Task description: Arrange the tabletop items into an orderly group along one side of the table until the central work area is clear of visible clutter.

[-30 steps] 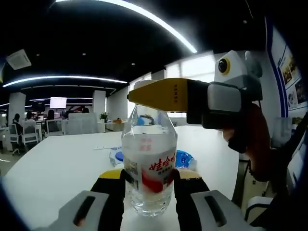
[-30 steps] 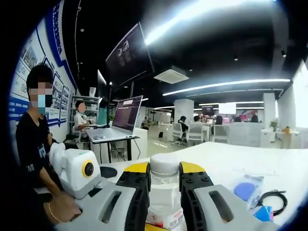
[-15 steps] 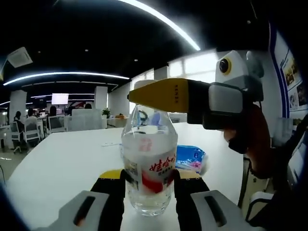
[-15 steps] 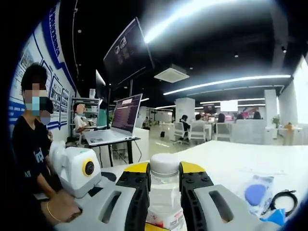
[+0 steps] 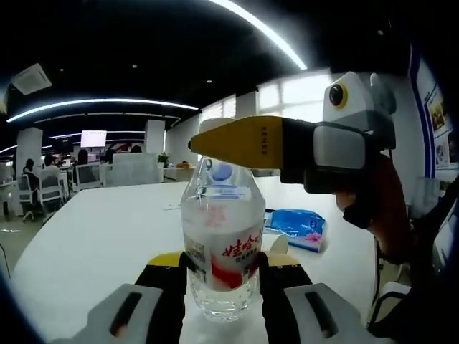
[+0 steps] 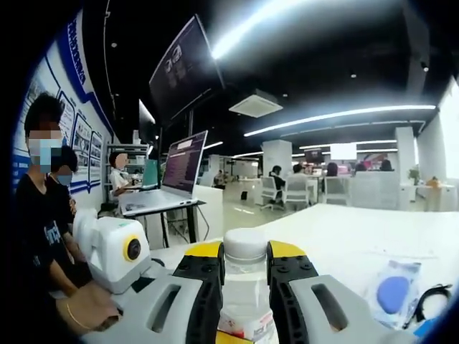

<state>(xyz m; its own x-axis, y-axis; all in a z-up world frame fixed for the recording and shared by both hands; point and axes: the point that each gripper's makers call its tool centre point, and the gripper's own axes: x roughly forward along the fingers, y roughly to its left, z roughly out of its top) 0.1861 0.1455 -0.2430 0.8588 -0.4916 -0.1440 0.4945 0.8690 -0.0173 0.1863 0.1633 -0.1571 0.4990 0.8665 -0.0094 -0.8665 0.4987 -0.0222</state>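
Water bottle (image 5: 220,247) stands on the white table (image 5: 93,244), clear, thin-walled, likely slippery and easily crushed; left gripper (image 5: 221,276) pinches its lower body; right gripper (image 6: 244,269) clamps beneath the white cap (image 6: 244,244), the firmer hold.

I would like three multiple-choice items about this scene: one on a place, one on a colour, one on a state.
1. Where do the right tongs hold the clear plastic water bottle?
A. at its white cap
B. at its base
C. at its label

2. What colour is the flat soft packet on the white table?
A. green
B. blue
C. black

3. How do the left tongs stand?
A. wide open, apart from the bottle
B. shut on the bottle's lower body
C. shut on the packet

Answers: 1 A, the white cap sits between the jaws in the right gripper view. 2 B, its wrapper is blue. 3 B, both jaws press the bottle's sides.
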